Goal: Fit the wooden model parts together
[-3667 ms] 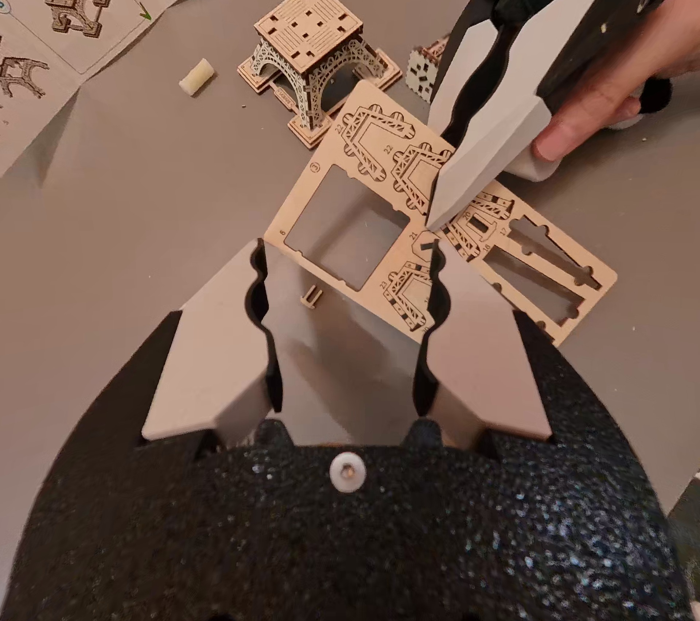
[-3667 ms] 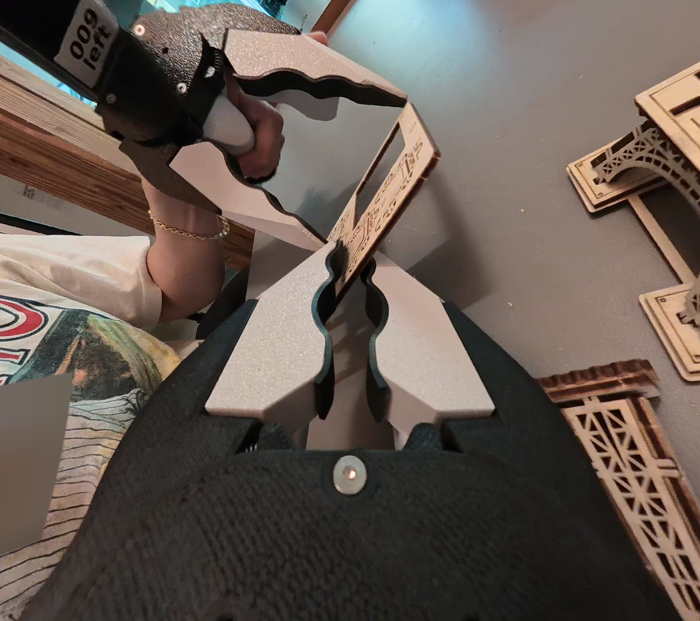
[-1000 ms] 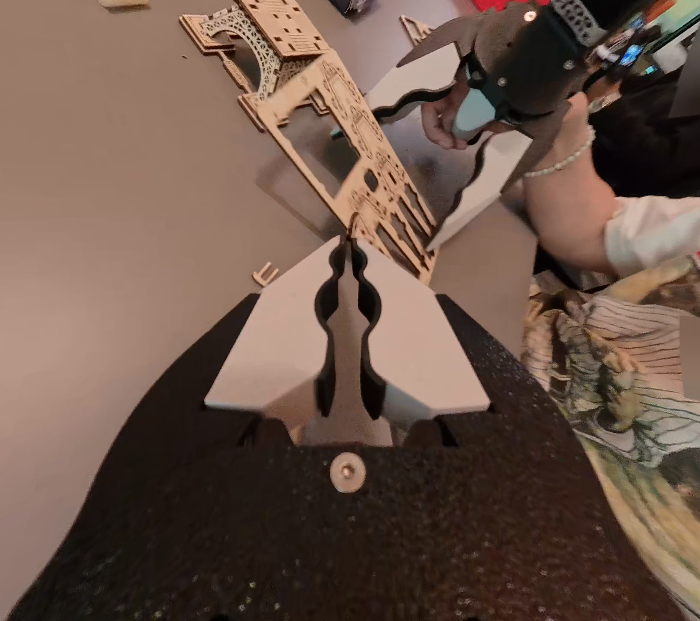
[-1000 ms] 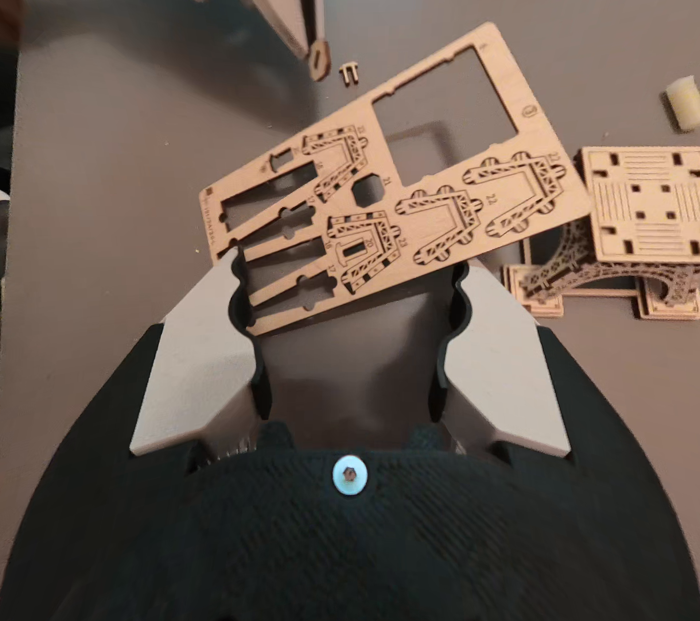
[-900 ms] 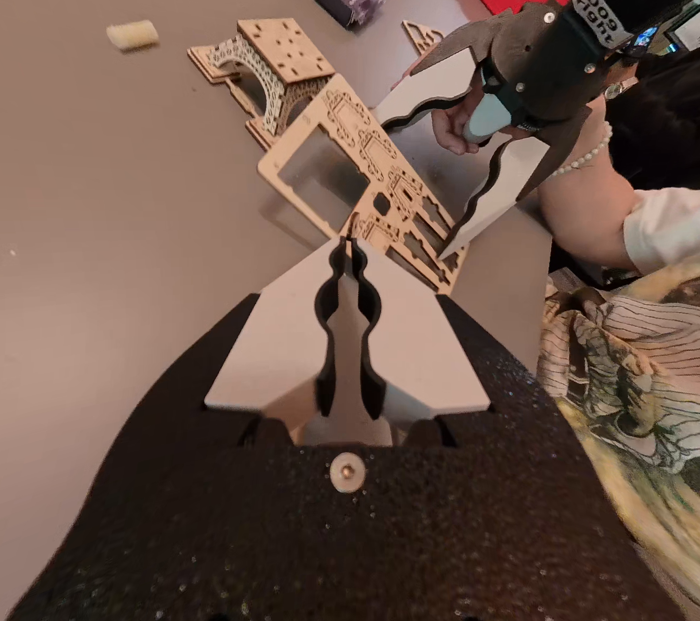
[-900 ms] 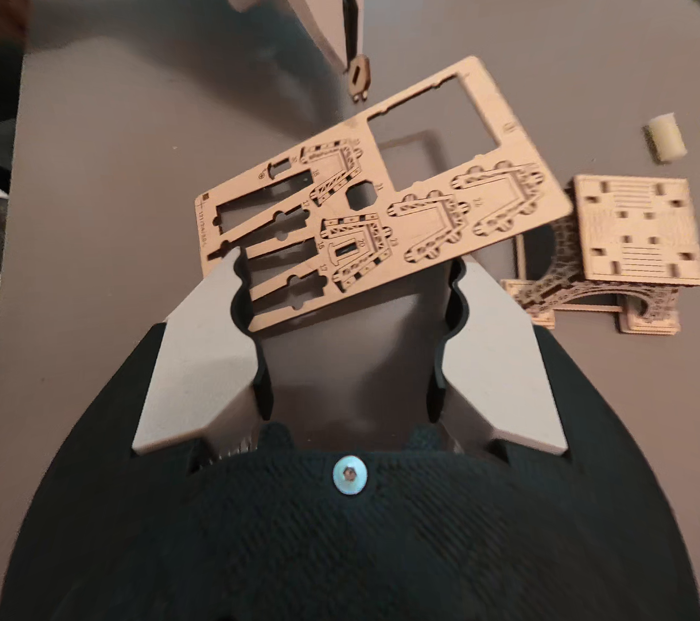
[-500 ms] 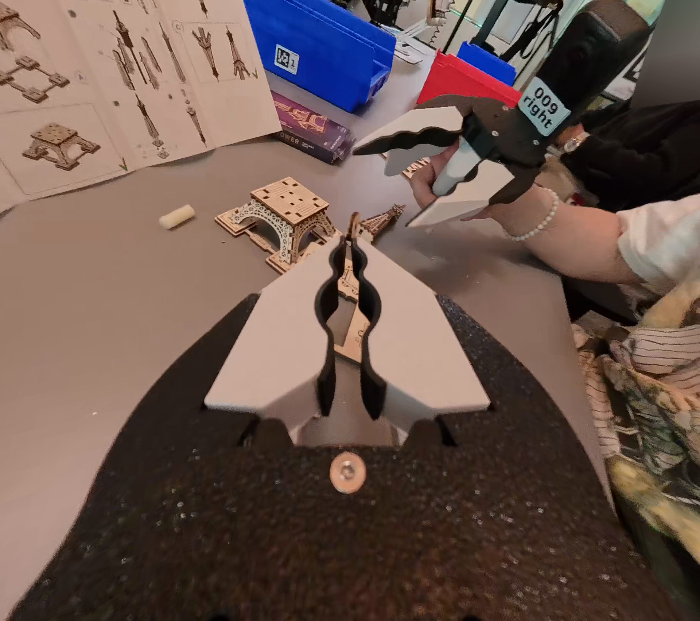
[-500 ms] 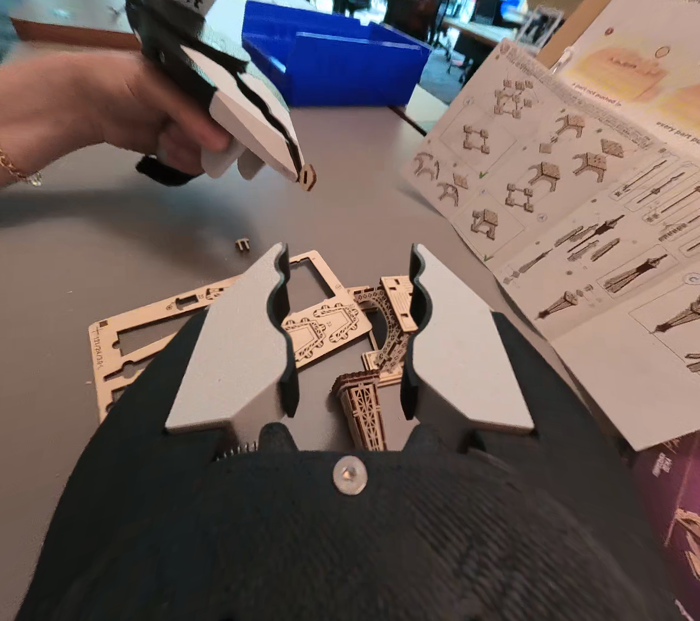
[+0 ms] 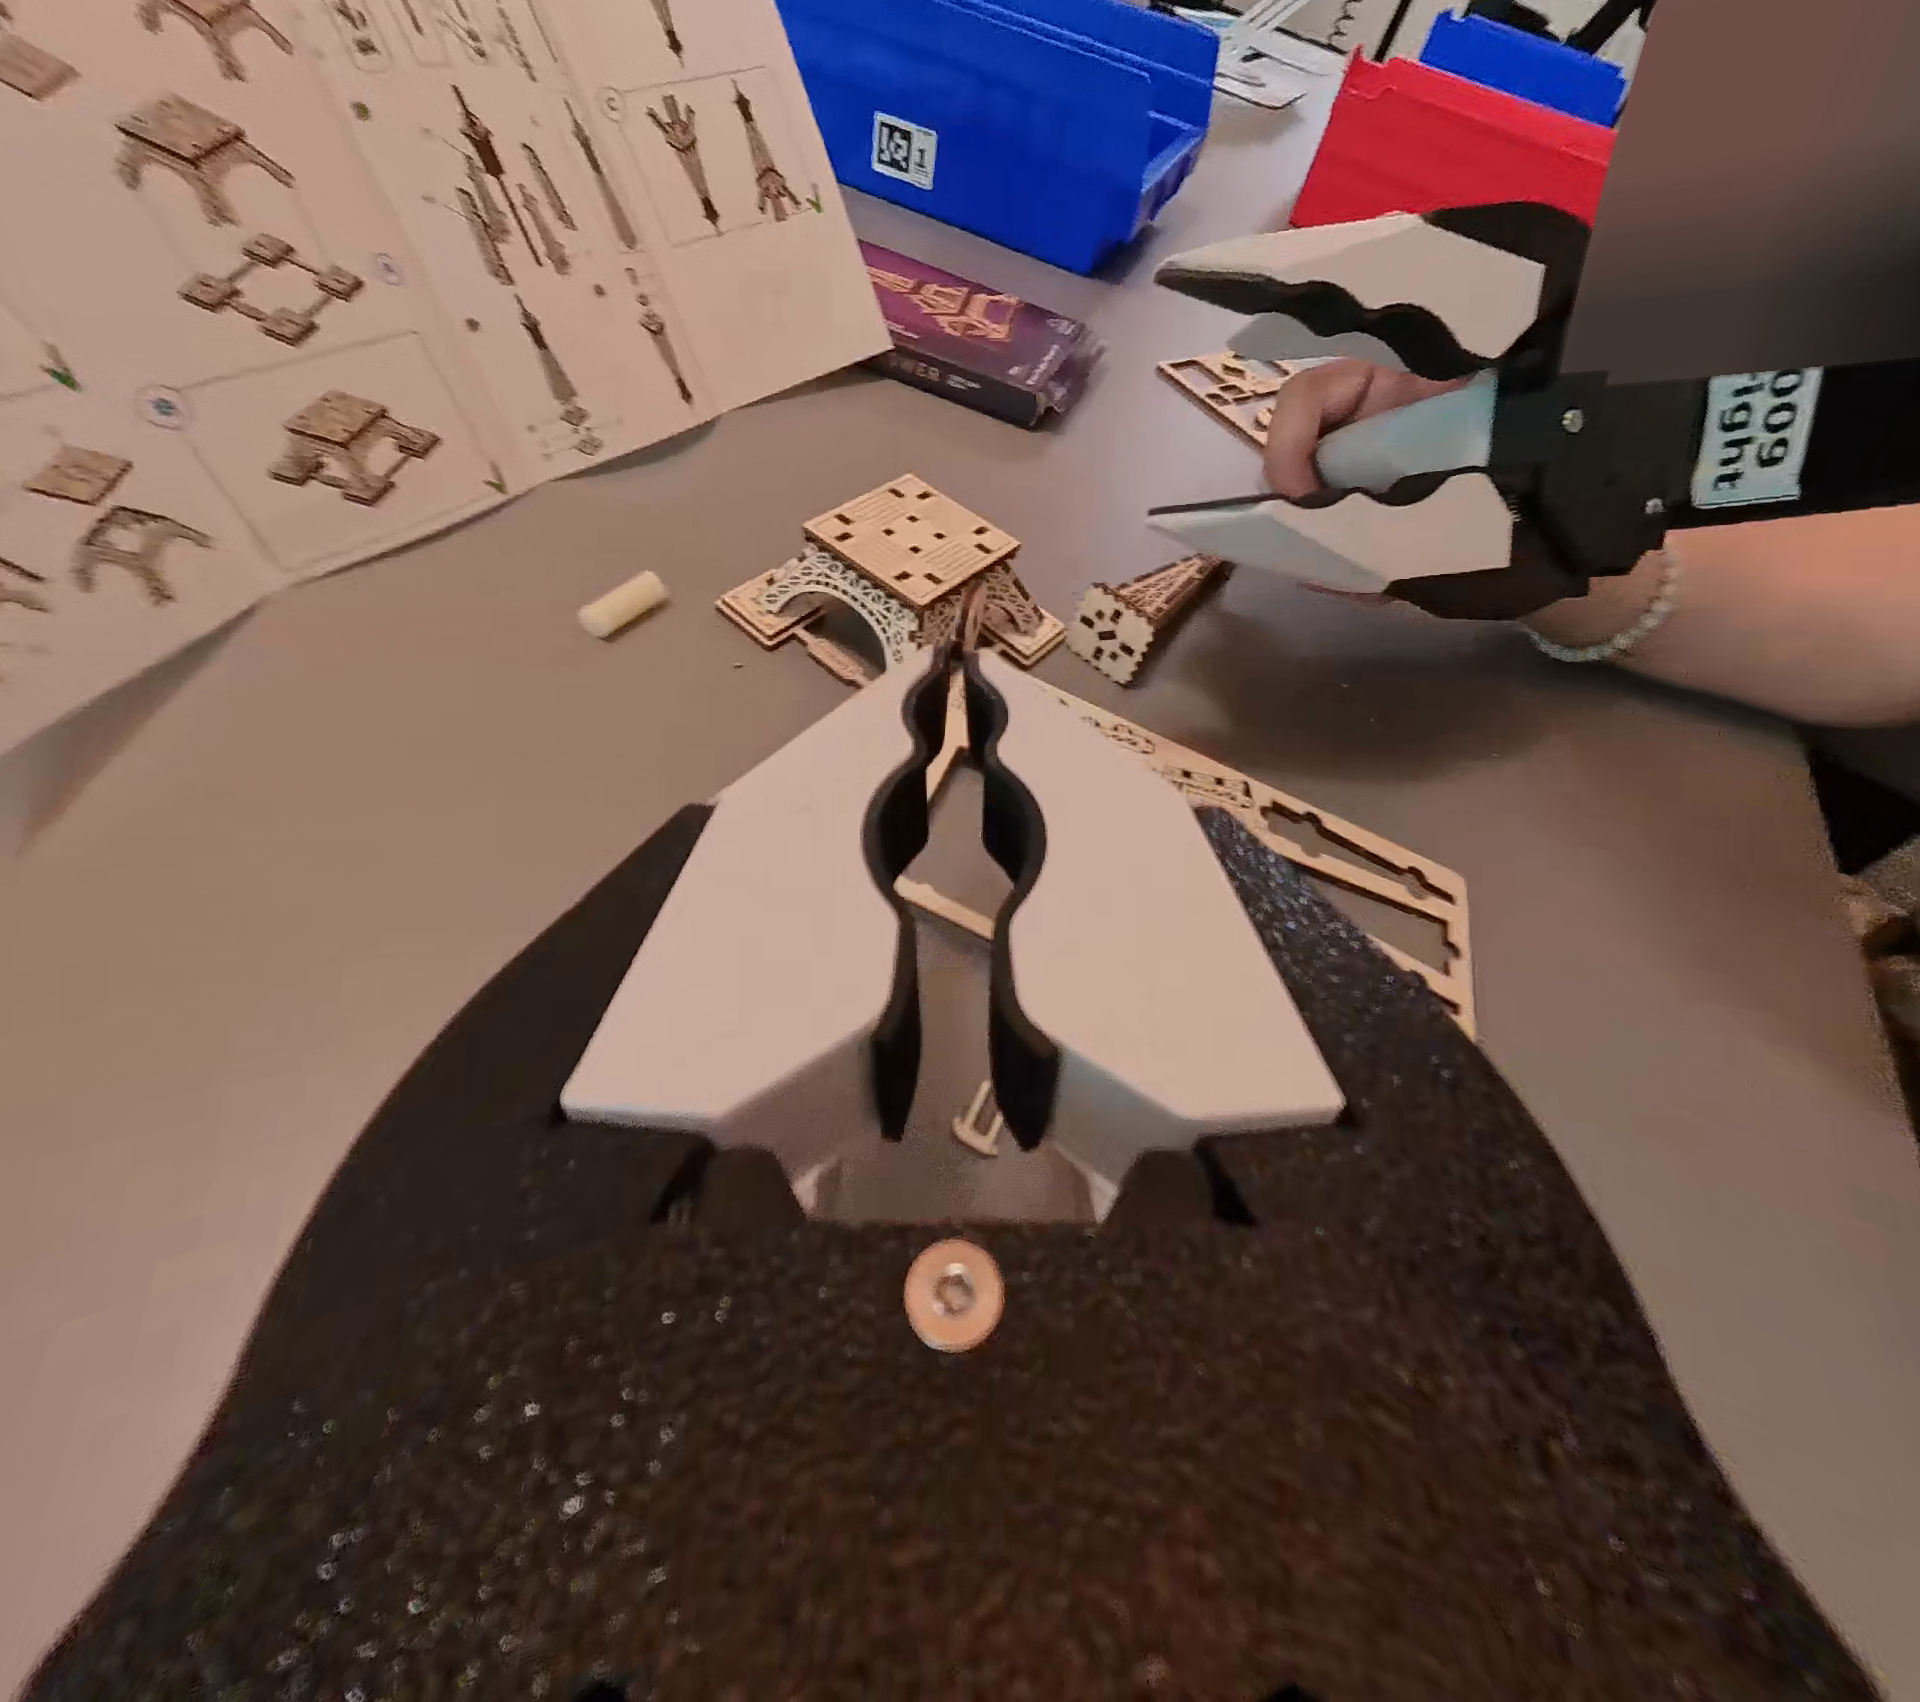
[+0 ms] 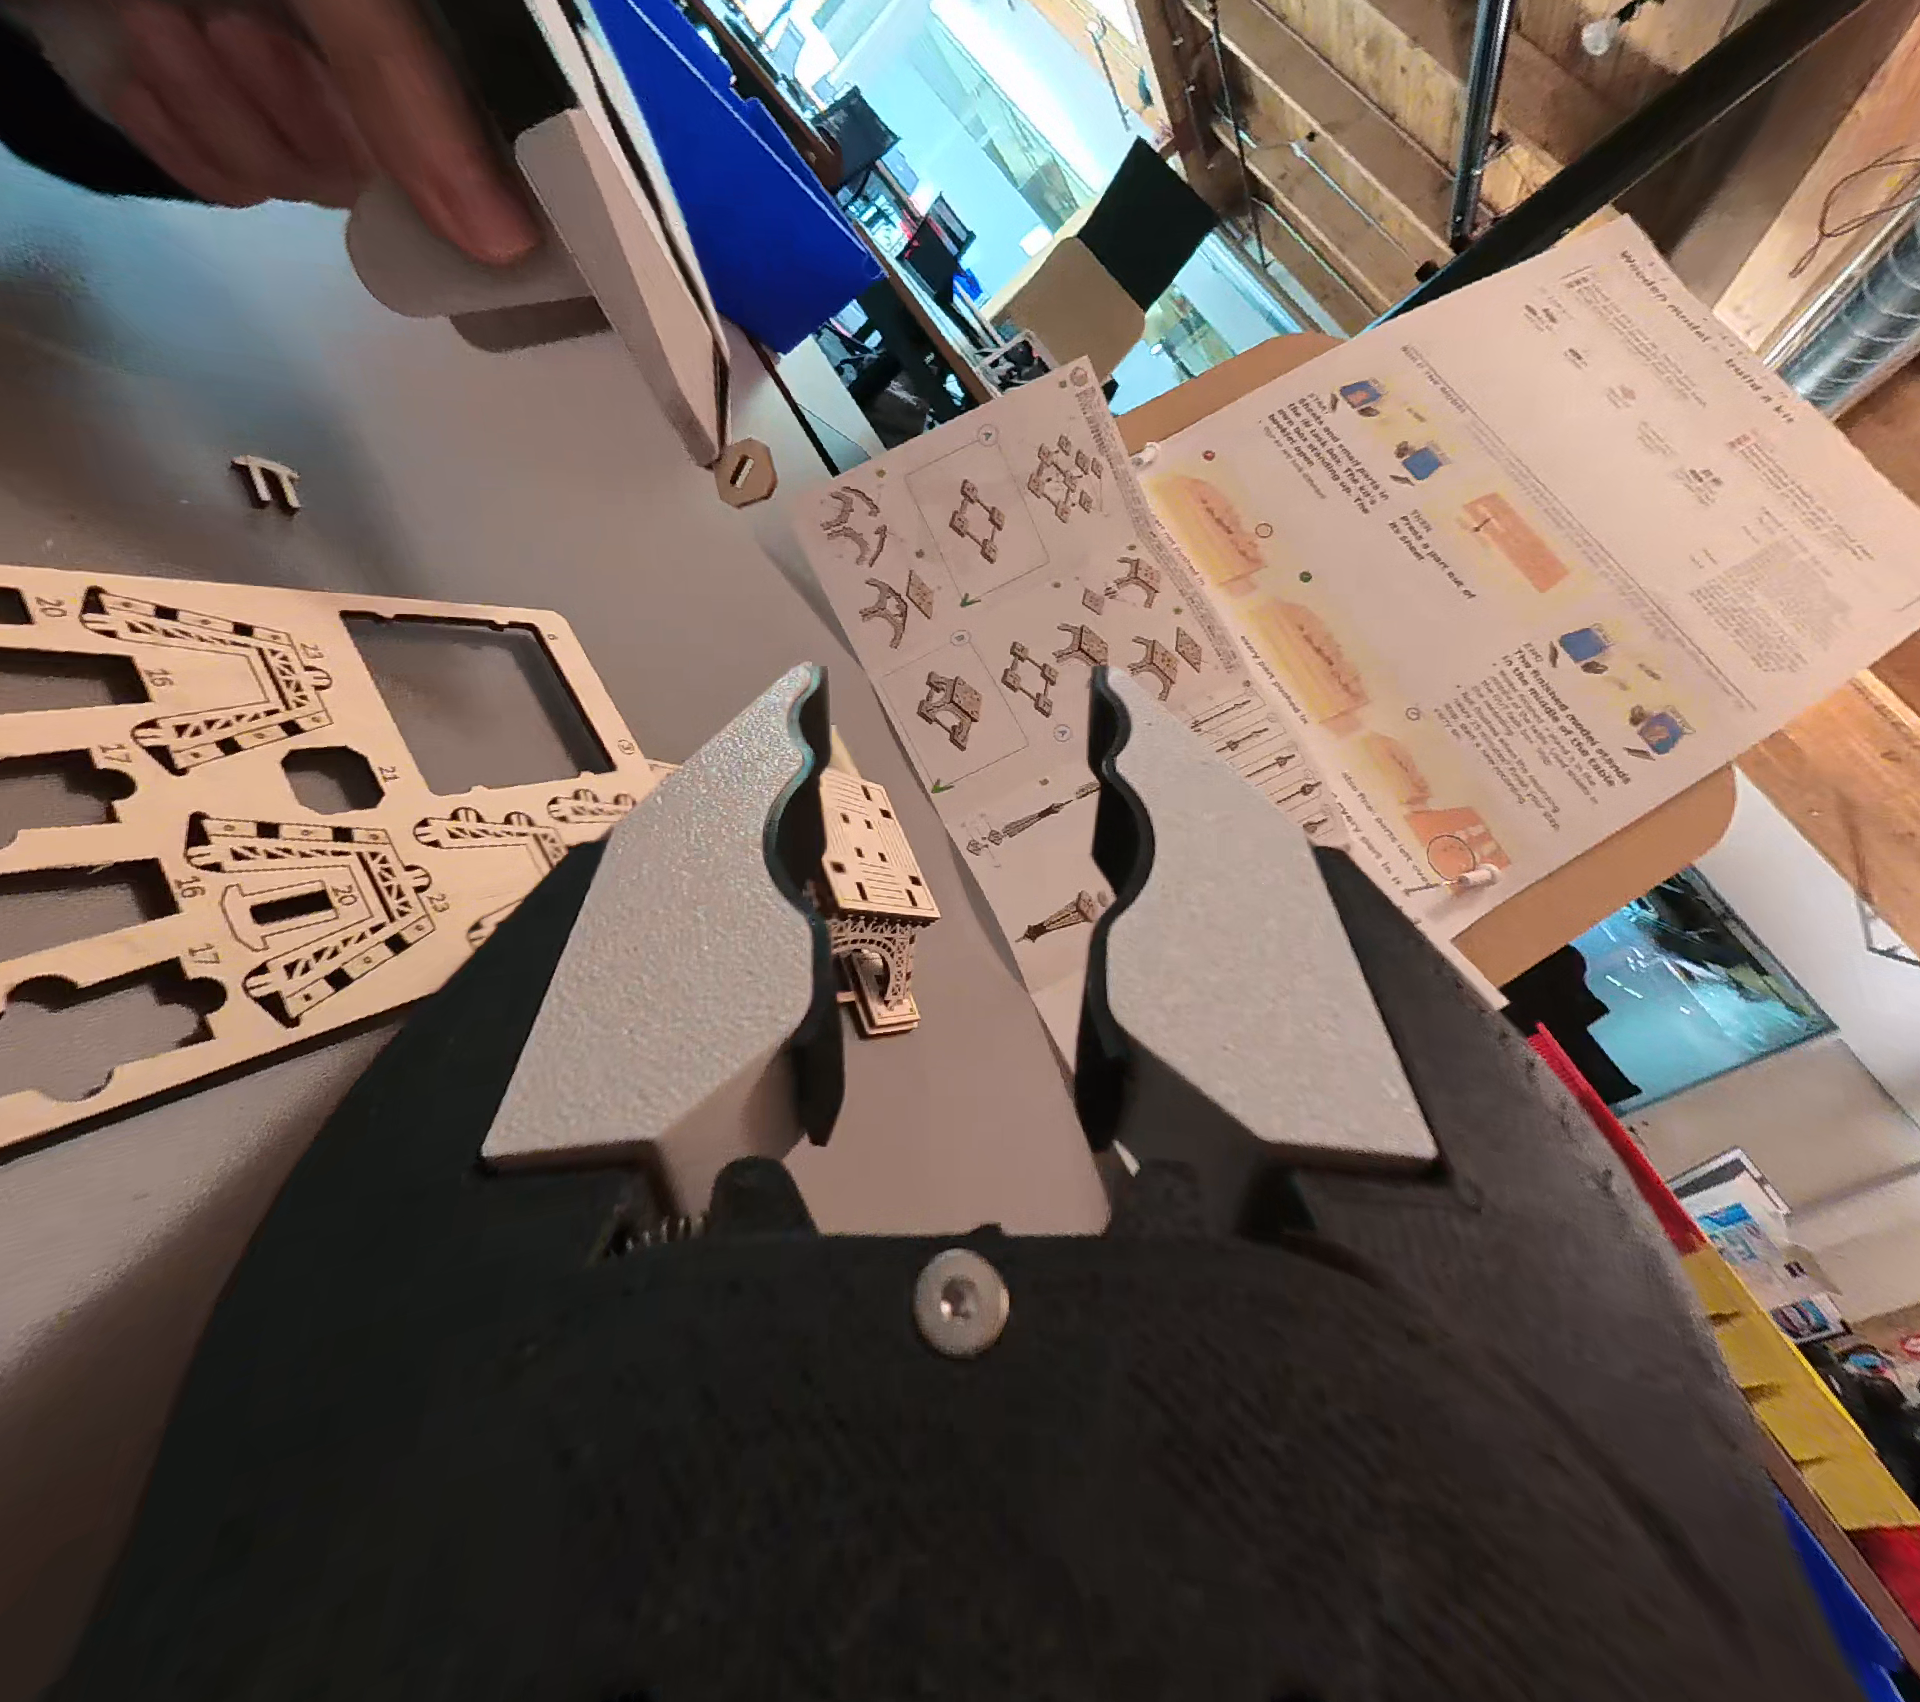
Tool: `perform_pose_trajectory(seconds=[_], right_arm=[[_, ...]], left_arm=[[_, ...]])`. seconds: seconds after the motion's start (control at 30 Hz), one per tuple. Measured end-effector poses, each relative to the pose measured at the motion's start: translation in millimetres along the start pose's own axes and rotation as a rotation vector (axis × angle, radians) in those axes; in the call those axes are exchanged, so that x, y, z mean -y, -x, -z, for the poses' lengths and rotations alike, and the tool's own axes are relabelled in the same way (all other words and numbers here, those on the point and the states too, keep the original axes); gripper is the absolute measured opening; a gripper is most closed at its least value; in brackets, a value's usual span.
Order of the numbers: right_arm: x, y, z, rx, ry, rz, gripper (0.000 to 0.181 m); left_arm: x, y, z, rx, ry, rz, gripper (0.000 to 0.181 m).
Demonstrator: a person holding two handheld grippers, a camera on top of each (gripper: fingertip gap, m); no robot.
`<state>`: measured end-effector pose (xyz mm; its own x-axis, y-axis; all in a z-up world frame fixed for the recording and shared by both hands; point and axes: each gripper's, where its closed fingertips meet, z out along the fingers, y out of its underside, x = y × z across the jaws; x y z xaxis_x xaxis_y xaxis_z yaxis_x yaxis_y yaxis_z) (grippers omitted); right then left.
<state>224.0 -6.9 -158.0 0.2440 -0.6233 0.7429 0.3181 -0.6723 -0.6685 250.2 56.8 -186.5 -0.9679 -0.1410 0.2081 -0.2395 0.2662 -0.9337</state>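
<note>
While the left gripper (image 9: pixel 957 665) clenches a small hexagonal wooden piece (image 10: pixel 745 473), seen clearly only from the right wrist, the right gripper (image 10: pixel 951 696) gapes above the tower base (image 9: pixel 902 574), parts sheet (image 10: pixel 239 831) flat on the bench (image 9: pixel 312 821).

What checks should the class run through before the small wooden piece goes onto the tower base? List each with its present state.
1. Left tool shut on the small piece: ok, the piece sticks out at its tip.
2. Right tool free to help: ok, open and empty.
3. Tower base standing upright on the table: ok.
4. Way to the base top clear: ok in the left wrist view; the spire lies beside it, apart.
5. Parts sheet out of the way: ok, flat on the table near the base.
6. Which slot the piece fits: cannot tell from these views.
</note>
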Motion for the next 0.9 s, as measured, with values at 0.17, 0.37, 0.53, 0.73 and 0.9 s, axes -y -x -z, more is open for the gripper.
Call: perform_pose_trajectory(seconds=[0.17,0.37,0.53,0.73,0.9], right_arm=[[-4.2,6.0,-2.6,0.017,0.019,0.011,0.042],[-6.3,14.4,-4.9,0.053,0.038,0.014,0.038],[-8.4,18.9,-5.9,0.071,0.052,0.012,0.035],[-11.0,19.9,-6.8,0.074,0.069,0.024,0.035],[-11.6,21.9,-7.5,0.083,0.078,0.023,0.032]], left_arm=[[-3.6,10.5,4.6,0.053,0.014,0.013,0.0],[-2.4,14.5,7.1,0.073,0.003,0.037,0.0],[-3.0,15.3,7.9,0.076,0.006,0.035,0.001],[-3.5,17.3,10.2,0.076,0.0,0.046,0.001],[-2.6,16.6,10.4,0.071,-0.006,0.043,0.0]])
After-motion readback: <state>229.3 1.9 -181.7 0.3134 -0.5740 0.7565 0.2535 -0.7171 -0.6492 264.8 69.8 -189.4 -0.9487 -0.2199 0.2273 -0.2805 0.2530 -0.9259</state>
